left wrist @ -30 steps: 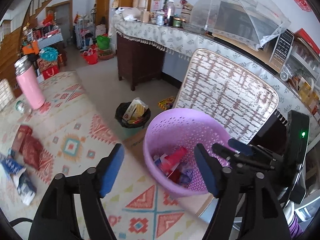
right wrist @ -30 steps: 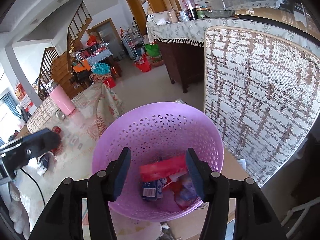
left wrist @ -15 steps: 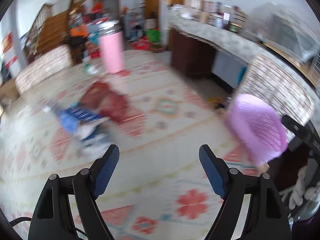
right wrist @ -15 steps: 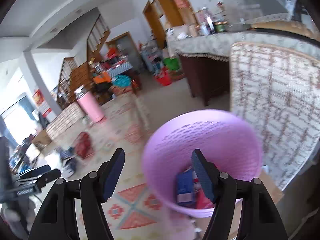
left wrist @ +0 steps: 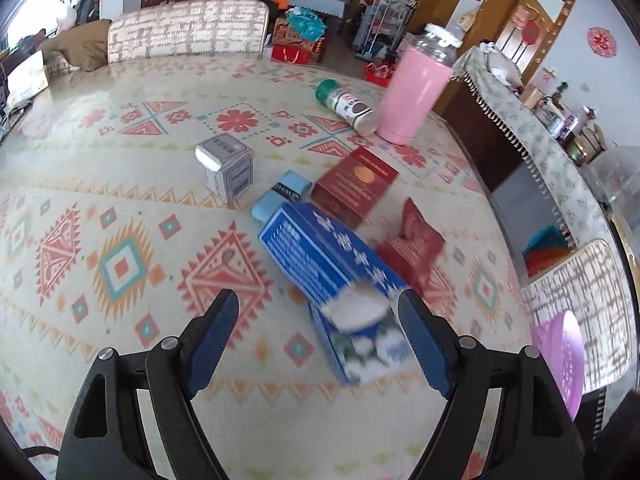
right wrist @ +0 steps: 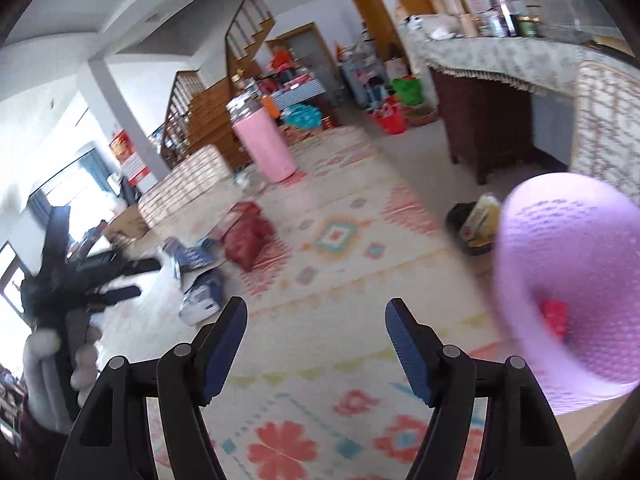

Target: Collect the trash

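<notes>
My left gripper (left wrist: 318,340) is open just above the table, its jaws either side of the near end of a blue carton (left wrist: 332,272) lying flat. Beyond it lie a light blue packet (left wrist: 282,196), two red boxes (left wrist: 354,186) (left wrist: 412,242) and a small grey box (left wrist: 226,166). My right gripper (right wrist: 316,344) is open and empty over the patterned tablecloth. The purple basket (right wrist: 568,264) with red trash inside stands at its right, and shows at the far right edge of the left wrist view (left wrist: 560,356). The left gripper (right wrist: 100,276) appears at the left of the right wrist view.
A pink tumbler (left wrist: 414,88) and a tipped green-capped jar (left wrist: 346,106) stand at the table's far side. A black bin (right wrist: 472,228) sits on the floor past the table edge. Chairs (left wrist: 188,34) ring the table; a sideboard (right wrist: 500,64) runs along the right.
My left gripper swung from the purple basket over to the boxes and lowered around the blue carton. My right gripper turned left, away from the basket, and stays open.
</notes>
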Tool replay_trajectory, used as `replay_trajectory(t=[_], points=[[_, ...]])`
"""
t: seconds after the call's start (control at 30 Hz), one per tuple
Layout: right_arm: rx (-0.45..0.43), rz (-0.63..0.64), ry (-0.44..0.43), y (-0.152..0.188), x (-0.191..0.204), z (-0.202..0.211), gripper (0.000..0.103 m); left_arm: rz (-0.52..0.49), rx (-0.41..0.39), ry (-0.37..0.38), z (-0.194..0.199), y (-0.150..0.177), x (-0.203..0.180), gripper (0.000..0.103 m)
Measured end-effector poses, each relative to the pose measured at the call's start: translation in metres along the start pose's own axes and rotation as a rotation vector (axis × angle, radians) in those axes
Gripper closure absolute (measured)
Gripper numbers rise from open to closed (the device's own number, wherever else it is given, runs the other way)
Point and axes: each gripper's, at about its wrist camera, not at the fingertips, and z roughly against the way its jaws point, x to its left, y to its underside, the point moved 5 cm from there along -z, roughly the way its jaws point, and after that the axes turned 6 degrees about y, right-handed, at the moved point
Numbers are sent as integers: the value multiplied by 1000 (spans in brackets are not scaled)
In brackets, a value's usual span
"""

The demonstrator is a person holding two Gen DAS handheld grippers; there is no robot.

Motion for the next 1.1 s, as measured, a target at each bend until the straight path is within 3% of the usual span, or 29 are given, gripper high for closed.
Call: replay_trajectory(t=[0.5,0.67,0.73,0.77,0.87,1.1], points=[[6,88,32,9,7,-9,26,-29,97,-105,-68,-18,-23,22],[3,108,35,11,9,-8,26,-9,157,-97,-82,-13,-28,24],[4,108,37,11,8,-8,26,-4,160,-95,-81,-12,-26,59],[6,108,38,12,8,-9,26,-2,177,-85,-80,-11,-25,82],[20,97,35,12,6,-11,26,4,166,-57,-68,-8,-21,91],[36,76,35,14,1,-13,26,-51,68,-10,2,9,-6,92]])
